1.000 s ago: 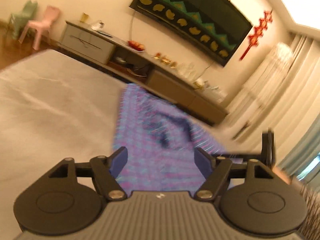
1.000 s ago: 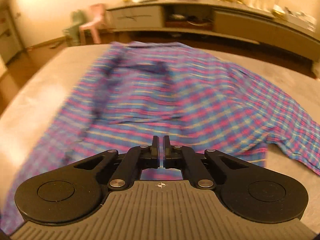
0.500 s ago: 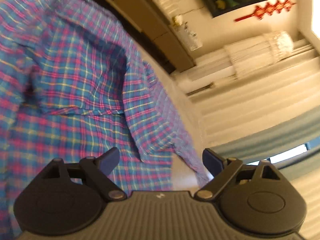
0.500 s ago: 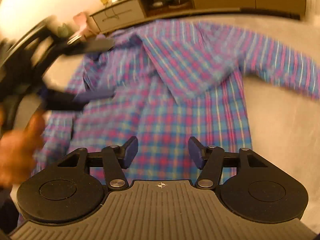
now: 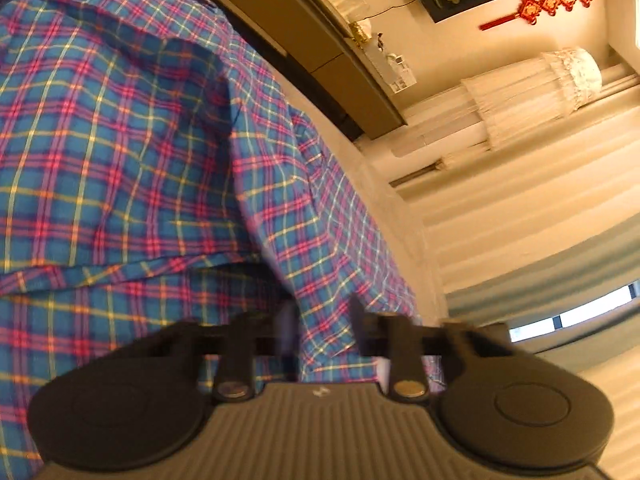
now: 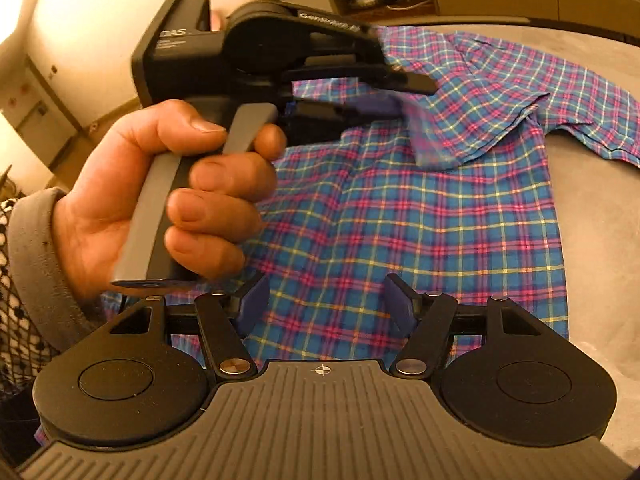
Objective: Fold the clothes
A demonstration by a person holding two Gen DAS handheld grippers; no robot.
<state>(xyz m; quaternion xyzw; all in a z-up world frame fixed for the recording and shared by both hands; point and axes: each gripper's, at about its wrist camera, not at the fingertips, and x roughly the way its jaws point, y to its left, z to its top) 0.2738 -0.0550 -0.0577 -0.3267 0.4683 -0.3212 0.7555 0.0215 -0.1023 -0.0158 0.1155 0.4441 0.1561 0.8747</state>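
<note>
Plaid cloth fills both views: the shirt (image 6: 404, 216) lies spread on a pale grey surface (image 6: 592, 208), a table or a bed, I cannot tell which, with a low cabinet (image 5: 320, 44) along the wall behind it.

At the left of the right wrist view, a hand (image 6: 160, 196) in a grey sleeve (image 6: 36, 264) squeezes the trigger of the left hand-held gripper (image 6: 404, 100). That tool is clenched on the shirt: its dark fingers pinch the corner of a folded-over flap (image 6: 472, 120), most likely a sleeve or front panel already laid across the body of the garment. In the left wrist view the same pinch shows blurred, with a strip of plaid caught between the nearly met fingers.

Lower and to the right, the right hand-held gripper (image 6: 324, 308) hovers over the shirt near the hem, its jaws opening and released, with cloth lying under them but nothing pressed between the pads.

The step in hand looks like taking hold for a fold, one side secured and the other not yet. The next move probably calls for the right tool to drop onto an edge, close on one or two layers only, and then travel together with the left so the flap carries over flat without dragging the layer beneath.
</note>
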